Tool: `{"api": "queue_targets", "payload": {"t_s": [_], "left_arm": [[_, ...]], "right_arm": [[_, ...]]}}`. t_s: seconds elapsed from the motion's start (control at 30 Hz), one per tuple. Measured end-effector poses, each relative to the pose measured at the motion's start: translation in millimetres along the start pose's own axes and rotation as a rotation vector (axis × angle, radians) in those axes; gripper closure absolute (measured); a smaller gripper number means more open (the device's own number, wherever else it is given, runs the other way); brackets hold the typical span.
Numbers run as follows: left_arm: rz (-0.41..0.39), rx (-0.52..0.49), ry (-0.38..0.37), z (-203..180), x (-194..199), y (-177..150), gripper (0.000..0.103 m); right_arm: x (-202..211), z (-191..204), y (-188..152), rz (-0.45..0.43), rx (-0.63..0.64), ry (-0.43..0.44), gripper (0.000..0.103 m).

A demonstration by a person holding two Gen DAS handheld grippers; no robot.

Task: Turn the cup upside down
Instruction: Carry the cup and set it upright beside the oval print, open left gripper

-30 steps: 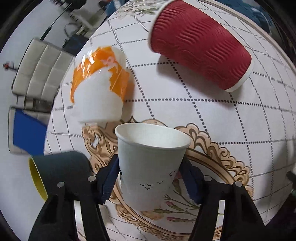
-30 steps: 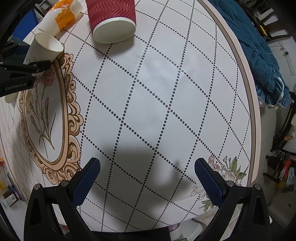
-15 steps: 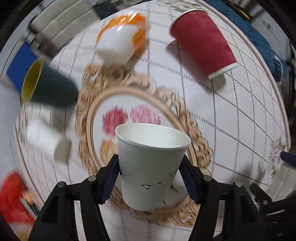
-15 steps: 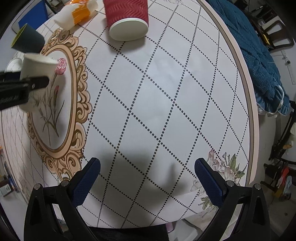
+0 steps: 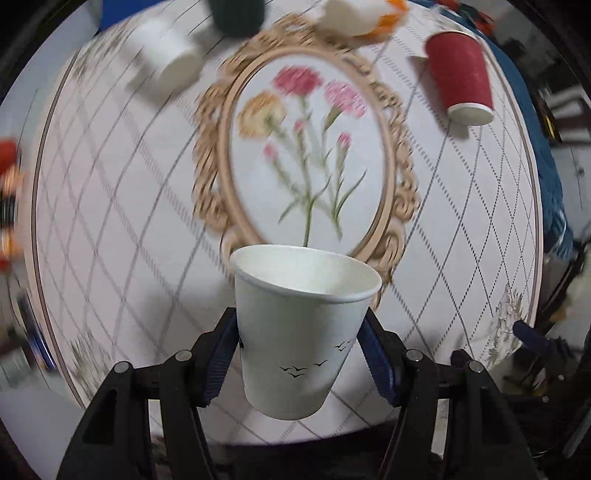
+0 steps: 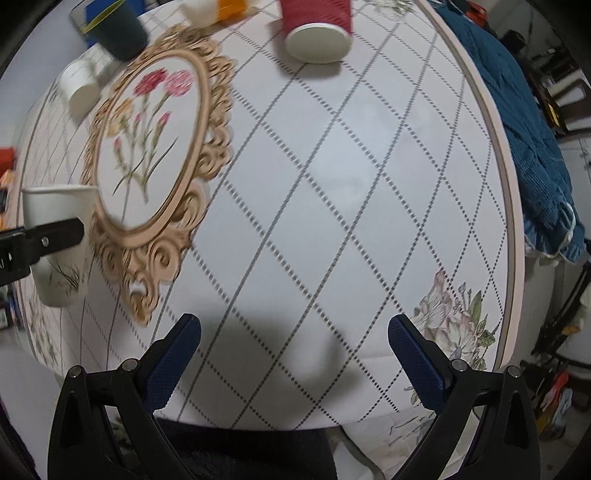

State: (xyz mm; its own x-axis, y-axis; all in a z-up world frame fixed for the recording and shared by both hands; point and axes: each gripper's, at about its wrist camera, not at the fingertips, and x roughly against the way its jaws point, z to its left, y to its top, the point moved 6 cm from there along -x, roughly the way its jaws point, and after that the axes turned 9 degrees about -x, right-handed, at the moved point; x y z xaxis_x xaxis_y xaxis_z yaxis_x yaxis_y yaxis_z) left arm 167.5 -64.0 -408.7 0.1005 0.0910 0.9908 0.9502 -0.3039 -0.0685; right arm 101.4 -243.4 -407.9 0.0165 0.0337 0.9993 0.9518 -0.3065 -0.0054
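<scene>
Low in the left wrist frame, the left tool (image 5: 299,354) pinches a white paper cup (image 5: 301,332) by its sides, blue pads pressed against the wall on either hand. The cup is off the surface (image 5: 110,221), mouth toward the top of the frame, little birds printed on its lower part. I judge the carry to be in hand, the turn itself not yet done; next the wrist must roll right over so the rim faces down, then lower it onto a bare patch. In the right wrist frame the right tool (image 6: 293,354) is spread wide at the bottom, holding nothing. Farther off, a red cup (image 5: 460,83) sits at upper right, a dark cup (image 5: 236,16) and a small white cup (image 5: 166,55) along the top.
</scene>
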Motion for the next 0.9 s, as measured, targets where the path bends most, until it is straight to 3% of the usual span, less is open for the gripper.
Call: {"api": "queue_targets", "payload": {"t_s": [0.2, 0.4, 0.7, 0.9], "left_arm": [[0.042, 0.142, -0.06, 19, -12, -41, 0.041], [0.059, 0.217, -0.102, 30, -27, -43, 0.041], [0.059, 0.196, -0.08, 43, -38, -19, 0.041], [0.052, 0.139, -0.039, 46, -39, -5, 0.041]], "right_arm": [[-3, 9, -27, 0.015, 0.065, 0.004, 0.0], [-5, 18, -39, 0.028, 0.093, 0.003, 0.0], [-10, 29, -42, 0.041, 0.074, -0.029, 0.0], [-17, 41, -26, 0.047, 0.049, -0.051, 0.0]]}}
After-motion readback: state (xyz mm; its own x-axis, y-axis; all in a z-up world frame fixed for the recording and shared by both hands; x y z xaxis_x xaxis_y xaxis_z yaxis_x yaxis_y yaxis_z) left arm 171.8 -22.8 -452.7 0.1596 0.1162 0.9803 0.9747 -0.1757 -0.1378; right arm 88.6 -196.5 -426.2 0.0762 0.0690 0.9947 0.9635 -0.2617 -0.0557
